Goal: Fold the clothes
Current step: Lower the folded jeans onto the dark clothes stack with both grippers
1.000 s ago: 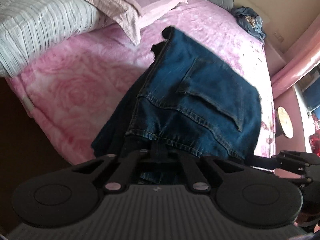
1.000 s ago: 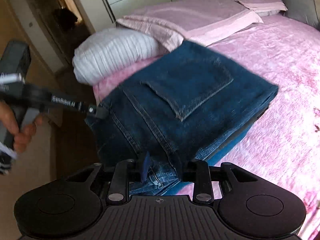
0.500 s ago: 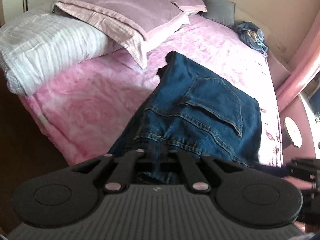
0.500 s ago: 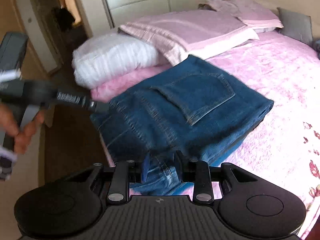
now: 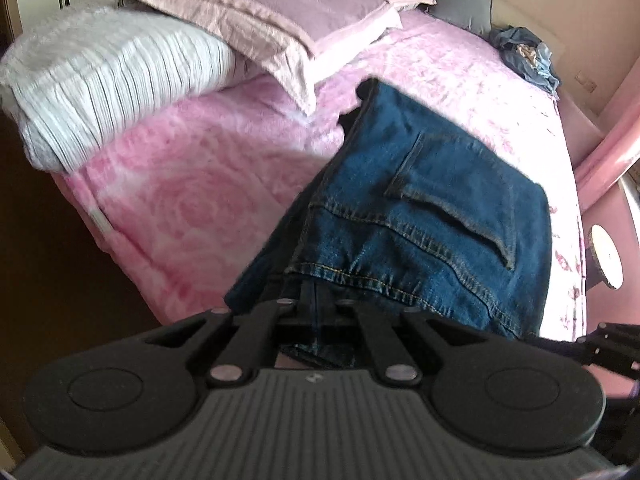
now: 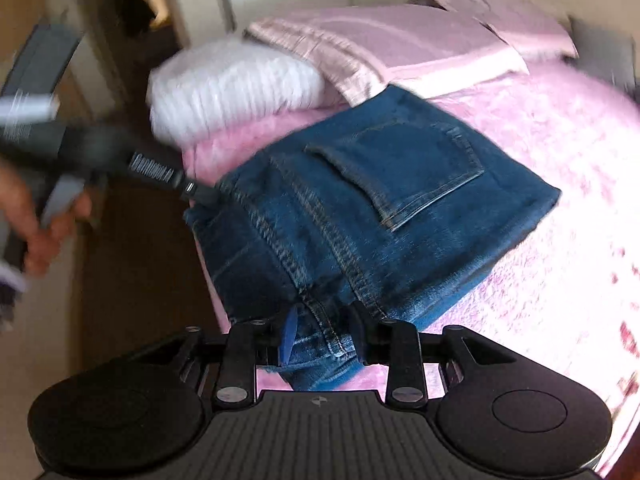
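Jeans (image 5: 432, 208) are a folded stack, back pocket up, held at the near edge over the pink bed (image 5: 192, 184). Both views are motion-blurred, so it is not certain whether the far part rests on the cover or hangs just above it.

Left gripper (image 5: 316, 312): pinching the waistband end at the stack's near left corner. In the right view its tip meets the denim at the left edge (image 6: 200, 194), with a hand (image 6: 44, 224) on the grip.

Right gripper (image 6: 320, 332): clamped on a thick seam at the near right corner; several layers sit between the fingers.

Scene: striped white pillow (image 5: 112, 84) and a pink folded blanket (image 5: 260, 20) lie far left. A loose blue garment (image 5: 524, 56) lies at the far right of the bed, well apart from the jeans.

Judgement: the stack is already folded to about pocket size. The scene fits either carrying it to a resting spot or setting up one more fold; the frames do not settle which.

Doing it well, either way:
- Keep both grips level, so the layers do not slide apart.
- Hold the span between the grippers taut but not stretched; slack lets the middle sag and the lower layers fan out.
- Move both ends together. Denim is heavy and stiff, so one lagging hand twists the stack.
- Keep clear of the pillow.

Risk: the left corner shows dark lower layers offset from the top, and they may slip out.
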### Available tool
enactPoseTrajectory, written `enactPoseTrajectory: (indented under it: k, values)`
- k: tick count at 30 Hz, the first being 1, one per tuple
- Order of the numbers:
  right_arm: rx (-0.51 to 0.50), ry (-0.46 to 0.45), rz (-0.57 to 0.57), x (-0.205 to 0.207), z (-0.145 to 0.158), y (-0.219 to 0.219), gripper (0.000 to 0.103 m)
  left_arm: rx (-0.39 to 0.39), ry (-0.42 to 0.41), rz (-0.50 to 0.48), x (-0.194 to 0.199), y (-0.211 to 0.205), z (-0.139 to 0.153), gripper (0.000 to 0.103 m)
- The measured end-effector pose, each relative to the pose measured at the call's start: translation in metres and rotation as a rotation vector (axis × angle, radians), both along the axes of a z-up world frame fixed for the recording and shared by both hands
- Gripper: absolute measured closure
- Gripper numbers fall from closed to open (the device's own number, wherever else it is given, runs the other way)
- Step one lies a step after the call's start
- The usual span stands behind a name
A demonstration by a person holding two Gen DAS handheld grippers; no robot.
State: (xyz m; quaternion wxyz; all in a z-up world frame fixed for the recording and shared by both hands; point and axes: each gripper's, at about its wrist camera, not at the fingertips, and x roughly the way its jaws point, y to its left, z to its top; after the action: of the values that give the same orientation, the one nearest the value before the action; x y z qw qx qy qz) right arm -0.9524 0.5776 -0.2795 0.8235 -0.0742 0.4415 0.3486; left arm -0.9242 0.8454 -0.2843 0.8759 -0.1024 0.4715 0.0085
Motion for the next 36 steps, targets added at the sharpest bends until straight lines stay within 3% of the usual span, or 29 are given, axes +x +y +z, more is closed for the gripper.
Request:
enactPoseTrajectory:
  k: [4, 7, 10, 12, 14, 16, 20, 21, 25, 29, 33, 36]
  values:
    - [0.063, -0.001, -0.103, 0.024, 0.027, -0.021, 0.07, -0.019, -0.039, -0.027, 0.011, -0.005, 0.026, 0.102]
    - [0.044, -0.011, -0.127, 0.044, 0.021, -0.021, 0.07, -0.014, -0.039, -0.081, 0.032, -0.017, 0.025, 0.102]
    - [0.025, -0.021, -0.15, 0.065, 0.015, -0.02, 0.07, -0.004, 0.028, -0.123, 0.057, -0.028, 0.003, 0.101]
    - [-0.053, 0.039, -0.109, 0.075, -0.008, -0.012, 0.07, 0.021, 0.123, -0.125, 0.07, -0.032, -0.011, 0.102]
    - [-0.131, 0.032, -0.052, 0.076, -0.014, -0.002, 0.07, 0.033, 0.168, -0.129, 0.077, -0.035, -0.009, 0.102]
    - [-0.142, 0.04, -0.023, 0.081, -0.003, 0.001, 0.07, 0.043, 0.18, -0.141, 0.084, -0.037, 0.004, 0.102]
    - [-0.085, 0.085, -0.12, 0.112, 0.019, -0.005, 0.07, 0.033, 0.158, -0.172, 0.112, -0.042, 0.023, 0.102]
    - [-0.079, 0.087, -0.145, 0.121, 0.023, -0.005, 0.07, 0.046, 0.172, -0.18, 0.121, -0.046, 0.02, 0.102]
    - [-0.209, 0.164, -0.151, 0.143, 0.006, 0.005, 0.07, 0.116, 0.267, -0.196, 0.138, -0.059, 0.0, 0.102]
    - [-0.25, 0.155, -0.144, 0.144, 0.0, 0.012, 0.07, 0.166, 0.308, -0.212, 0.141, -0.065, -0.012, 0.103]
    - [-0.18, 0.2, -0.18, 0.155, 0.012, 0.0, 0.07, 0.182, 0.274, -0.239, 0.155, -0.07, 0.003, 0.103]
    - [-0.116, 0.14, -0.274, 0.174, 0.025, -0.019, 0.07, 0.17, 0.194, -0.264, 0.175, -0.073, 0.013, 0.103]
